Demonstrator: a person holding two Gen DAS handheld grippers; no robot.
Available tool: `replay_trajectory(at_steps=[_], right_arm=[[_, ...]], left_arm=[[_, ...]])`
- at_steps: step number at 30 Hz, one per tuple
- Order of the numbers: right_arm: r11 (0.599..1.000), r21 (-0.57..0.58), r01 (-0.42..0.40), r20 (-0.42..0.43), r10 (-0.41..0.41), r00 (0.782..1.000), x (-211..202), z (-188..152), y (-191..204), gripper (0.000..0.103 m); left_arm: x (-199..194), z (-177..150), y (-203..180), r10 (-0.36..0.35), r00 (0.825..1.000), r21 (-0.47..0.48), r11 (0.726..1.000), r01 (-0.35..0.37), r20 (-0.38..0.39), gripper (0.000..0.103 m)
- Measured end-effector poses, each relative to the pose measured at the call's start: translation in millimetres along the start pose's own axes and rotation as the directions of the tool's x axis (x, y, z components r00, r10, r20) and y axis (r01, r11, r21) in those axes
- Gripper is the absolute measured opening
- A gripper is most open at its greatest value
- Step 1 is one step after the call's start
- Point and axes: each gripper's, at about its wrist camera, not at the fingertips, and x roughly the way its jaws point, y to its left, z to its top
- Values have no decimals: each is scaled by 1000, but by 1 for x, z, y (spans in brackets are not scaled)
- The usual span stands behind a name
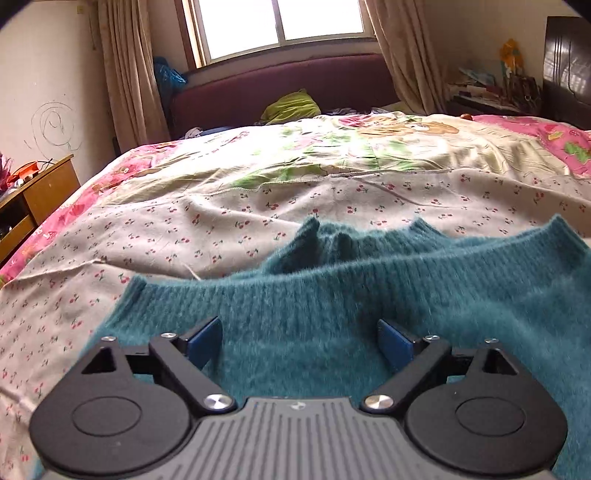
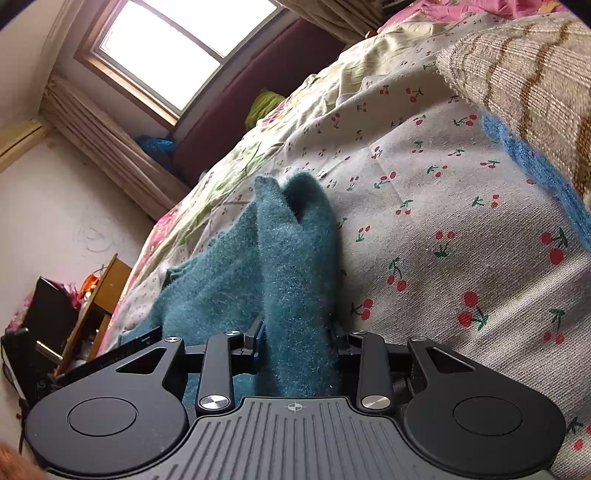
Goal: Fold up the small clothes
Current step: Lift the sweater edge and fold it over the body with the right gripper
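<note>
Left tool (image 1: 299, 341) spread wide, released; sweater (image 1: 332, 295) lying flat on bed (image 1: 184, 221) under and ahead of pads. Right tool (image 2: 297, 338) clenched on bunched sweater (image 2: 291, 258) fold rising between fingers.

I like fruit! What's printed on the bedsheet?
Little red cherries on the bedsheet, clearest in the right wrist view.

Your left claw (image 1: 299, 343) hangs wide open over the teal sweater (image 1: 332, 314), its blue pads (image 1: 395, 343) standing apart with nothing pinched between them. The sweater lies on the cherry-print sheet (image 1: 184, 229) across the bed (image 1: 332, 155), with a fold of knit bunched up at its far edge. Beyond are a green pillow (image 1: 291, 107), the window (image 1: 280, 26) and a wooden cabinet (image 1: 40, 199) at left.
</note>
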Motion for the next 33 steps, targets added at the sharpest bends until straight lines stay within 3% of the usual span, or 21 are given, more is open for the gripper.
replay_trajectory(at_steps=[3, 6, 12, 15, 24, 28, 30, 33], right_arm=[[1000, -1, 11, 5, -11, 1000, -1, -2, 3, 30], [1000, 10, 15, 5, -15, 1000, -1, -2, 5, 30], [998, 69, 11, 7, -11, 1000, -6, 1, 9, 26], [998, 58, 22, 24, -23, 999, -16, 5, 26, 24], [986, -129, 106, 56, -99, 993, -31, 18, 134, 24], [961, -217, 170, 59, -161, 985, -21, 10, 185, 24], [945, -255, 206, 58, -198, 979, -12, 1, 208, 24], [917, -315, 245, 59, -239, 969, 3, -15, 244, 24]], left_arm=[[-3, 5, 5, -6, 1000, -11, 1000, 6, 2, 99], [-27, -6, 14, -56, 998, -30, 998, 57, 20, 97], [-62, -57, 9, -67, 996, 96, 994, 60, 66, 97], [-51, -54, 19, -97, 995, 11, 995, 97, 33, 100], [-66, -53, 54, -160, 987, -76, 984, 161, 20, 99], [-78, -63, 78, -125, 991, -68, 989, 129, 49, 98], [-72, -68, 90, -159, 987, -120, 979, 162, 29, 98], [-73, -68, 96, -189, 981, -120, 974, 192, 30, 98]])
